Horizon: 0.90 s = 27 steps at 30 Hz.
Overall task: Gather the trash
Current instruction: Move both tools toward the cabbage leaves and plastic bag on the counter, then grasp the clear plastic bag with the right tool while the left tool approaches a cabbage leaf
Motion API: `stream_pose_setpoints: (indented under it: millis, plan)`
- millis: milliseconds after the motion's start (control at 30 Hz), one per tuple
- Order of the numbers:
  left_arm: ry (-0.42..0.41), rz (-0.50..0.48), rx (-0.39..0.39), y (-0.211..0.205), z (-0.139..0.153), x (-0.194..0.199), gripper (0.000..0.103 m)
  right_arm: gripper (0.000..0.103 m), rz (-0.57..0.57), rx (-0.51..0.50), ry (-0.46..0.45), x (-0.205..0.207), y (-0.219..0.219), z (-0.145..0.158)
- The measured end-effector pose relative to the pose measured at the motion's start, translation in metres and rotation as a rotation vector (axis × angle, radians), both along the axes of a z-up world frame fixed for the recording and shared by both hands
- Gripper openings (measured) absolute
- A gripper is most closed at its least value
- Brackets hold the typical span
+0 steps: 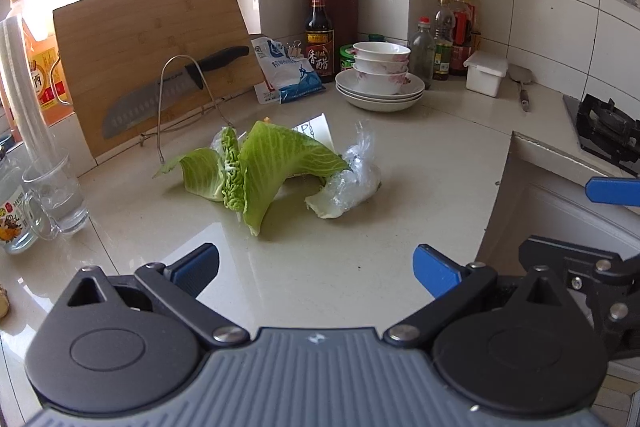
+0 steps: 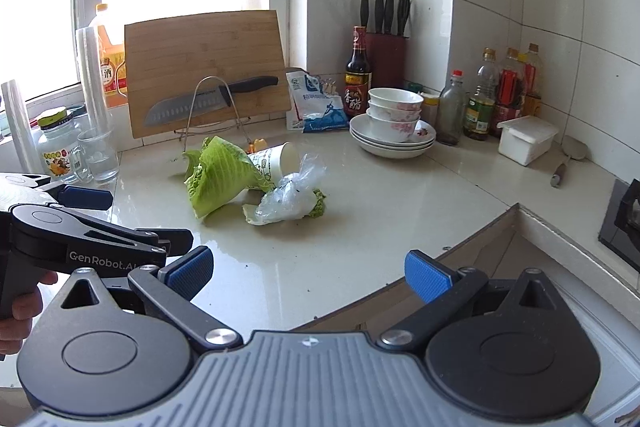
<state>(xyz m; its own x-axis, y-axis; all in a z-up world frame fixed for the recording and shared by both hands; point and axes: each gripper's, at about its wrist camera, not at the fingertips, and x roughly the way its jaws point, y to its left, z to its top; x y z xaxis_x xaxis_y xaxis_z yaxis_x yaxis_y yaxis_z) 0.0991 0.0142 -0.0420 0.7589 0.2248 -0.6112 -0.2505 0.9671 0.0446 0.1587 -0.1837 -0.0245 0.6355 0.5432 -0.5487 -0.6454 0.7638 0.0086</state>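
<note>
Trash heaped mid-counter (image 1: 360, 259): two large green cabbage leaves (image 1: 276, 163), one ruffled leaf strip (image 1: 232, 175) between them, one crumpled clear plastic bag (image 1: 354, 179) just right of the leaves, and one tipped paper cup (image 2: 276, 161) behind, half hidden by the foliage, mouth to the right. A small yellow scrap (image 2: 258, 145) just behind the cup.

Farther back: one bamboo cutting board (image 1: 144, 43) leaning upright, one dimpled knife (image 1: 168, 95) across a wire rack (image 1: 176, 107), one blue-and-white pouch (image 1: 288, 71) with Chinese print too small to read, one dark vinegar bottle (image 1: 319, 31) labelled 香醋, one knife block (image 1: 340, 3) with four black handles, three stacked bowls (image 1: 382, 65) on stacked plates (image 1: 380, 97). Far right, four condiment bottles (image 1: 444, 35) and one white lidded box (image 1: 486, 73). Left, one glass mug (image 1: 56, 193), one labelled jar (image 2: 60, 155), one orange oil jug (image 1: 38, 59).

Left gripper (image 1: 316, 269) low over the near counter, aimed at the heap, blue pads spread wide, nothing between them. "GenRobot.AI" readable on its side from the right view, a hand (image 2: 22, 307) wrapped around its grip. Right gripper (image 2: 308, 273) beside it near the counter edge, likewise spread and empty.
</note>
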Motion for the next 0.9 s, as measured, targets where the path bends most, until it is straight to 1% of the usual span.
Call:
stream_pose_setpoints:
  millis: [100,200,333,467,633,733,767,833,900]
  plan:
    - [0.008,-0.011,0.025,0.013,-0.008,0.017,0.102,0.103,0.02,-0.009,0.022,0.03,0.02,-0.009]
    - [0.012,-0.015,0.027,0.027,-0.012,0.031,0.102,0.103,0.03,-0.028,0.047,0.061,0.041,-0.019]
    - [0.019,0.006,0.054,0.046,-0.017,0.048,0.102,0.103,0.036,-0.038,0.089,0.097,0.069,-0.031]
    - [0.031,0.007,0.029,0.062,-0.022,0.059,0.102,0.103,0.024,-0.055,0.103,0.125,0.088,-0.037]
    - [0.055,0.005,0.03,0.069,-0.028,0.069,0.102,0.098,0.041,-0.063,0.127,0.155,0.113,-0.046]
    - [0.064,0.021,0.029,0.072,-0.03,0.073,0.102,0.089,0.066,-0.074,0.15,0.166,0.131,-0.052]
    - [0.064,0.026,0.031,0.072,-0.03,0.074,0.102,0.084,0.072,-0.076,0.16,0.168,0.134,-0.055]
    - [0.068,0.035,0.037,0.074,-0.031,0.076,0.102,0.084,0.085,-0.082,0.186,0.172,0.142,-0.062]
    - [0.069,0.04,0.04,0.075,-0.03,0.077,0.102,0.081,0.1,-0.086,0.209,0.174,0.146,-0.068]
